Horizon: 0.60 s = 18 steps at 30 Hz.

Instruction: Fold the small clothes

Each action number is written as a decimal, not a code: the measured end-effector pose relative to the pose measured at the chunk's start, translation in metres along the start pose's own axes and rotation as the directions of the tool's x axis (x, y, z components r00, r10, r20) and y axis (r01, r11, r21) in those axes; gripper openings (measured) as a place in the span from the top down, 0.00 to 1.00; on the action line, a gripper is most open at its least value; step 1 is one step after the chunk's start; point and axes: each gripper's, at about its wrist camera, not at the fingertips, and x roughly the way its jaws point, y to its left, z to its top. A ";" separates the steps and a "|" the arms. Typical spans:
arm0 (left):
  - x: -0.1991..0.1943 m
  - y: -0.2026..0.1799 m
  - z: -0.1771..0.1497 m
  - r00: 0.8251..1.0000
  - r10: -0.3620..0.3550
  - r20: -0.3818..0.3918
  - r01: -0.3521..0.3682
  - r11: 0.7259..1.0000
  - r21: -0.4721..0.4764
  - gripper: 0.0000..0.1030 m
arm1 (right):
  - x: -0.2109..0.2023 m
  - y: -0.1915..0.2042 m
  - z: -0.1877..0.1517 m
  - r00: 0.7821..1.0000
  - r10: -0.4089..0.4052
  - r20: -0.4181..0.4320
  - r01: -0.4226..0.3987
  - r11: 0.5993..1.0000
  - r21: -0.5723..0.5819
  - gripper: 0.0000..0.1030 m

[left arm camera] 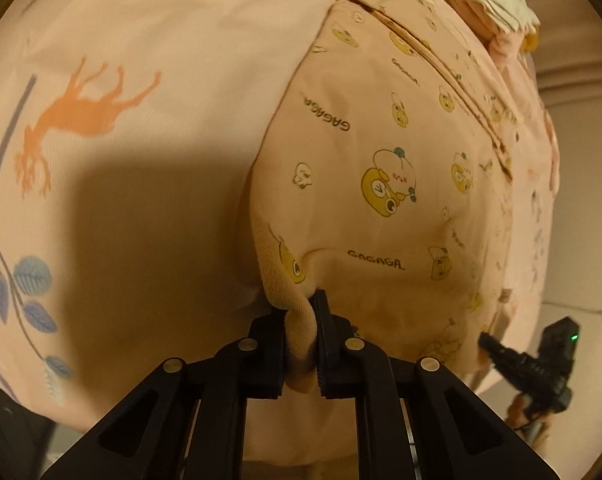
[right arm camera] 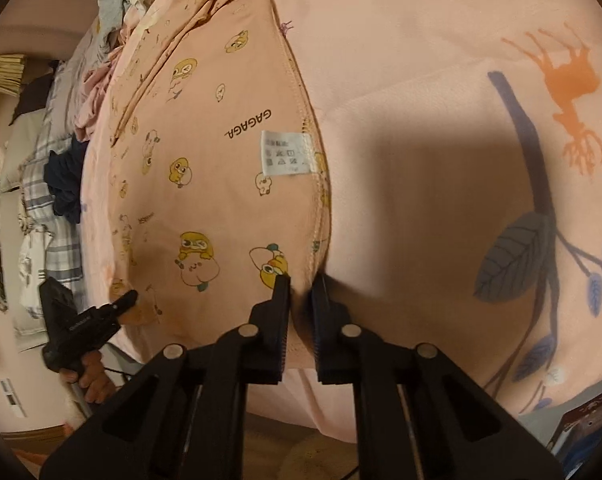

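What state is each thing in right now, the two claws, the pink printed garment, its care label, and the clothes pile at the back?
left claw: shut on the garment's ribbed hem corner.
right claw: shut on the garment's stitched edge.
pink printed garment: spread flat on the bedsheet, not yet folded, pinched at two near corners.
care label: exposed, lying flat by the seam.
clothes pile: crumpled, unfolded.
bedsheet: spread out, lightly wrinkled.

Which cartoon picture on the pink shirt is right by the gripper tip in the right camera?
The yellow duck wearing a white hat with a teal pom-pom. It touches the right gripper; the yellow-hooded pink character sits further left on the pink printed shirt.
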 end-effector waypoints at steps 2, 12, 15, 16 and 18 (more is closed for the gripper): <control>0.001 -0.003 0.001 0.999 0.032 -0.005 -0.032 0.999 0.027 0.89 | -0.003 -0.002 0.000 1.000 -0.002 -0.002 0.002 1.000 0.012 0.85; 0.004 -0.004 0.003 0.998 0.057 -0.030 -0.056 0.997 0.058 0.89 | -0.002 0.002 -0.014 0.986 -0.167 0.011 0.167 0.983 -0.073 0.93; 0.005 -0.012 0.002 0.995 0.093 -0.023 -0.091 0.992 0.083 0.90 | -0.003 0.013 -0.017 0.974 -0.221 0.040 0.225 0.964 -0.139 0.94; 0.005 -0.016 0.002 0.994 0.108 -0.021 -0.106 0.990 0.097 0.91 | -0.003 0.013 -0.017 0.973 -0.226 0.043 0.230 0.963 -0.142 0.94; 0.006 -0.021 0.003 0.991 0.135 -0.014 -0.133 0.984 0.123 0.91 | -0.005 0.010 -0.016 0.974 -0.219 0.052 0.224 0.967 -0.126 0.95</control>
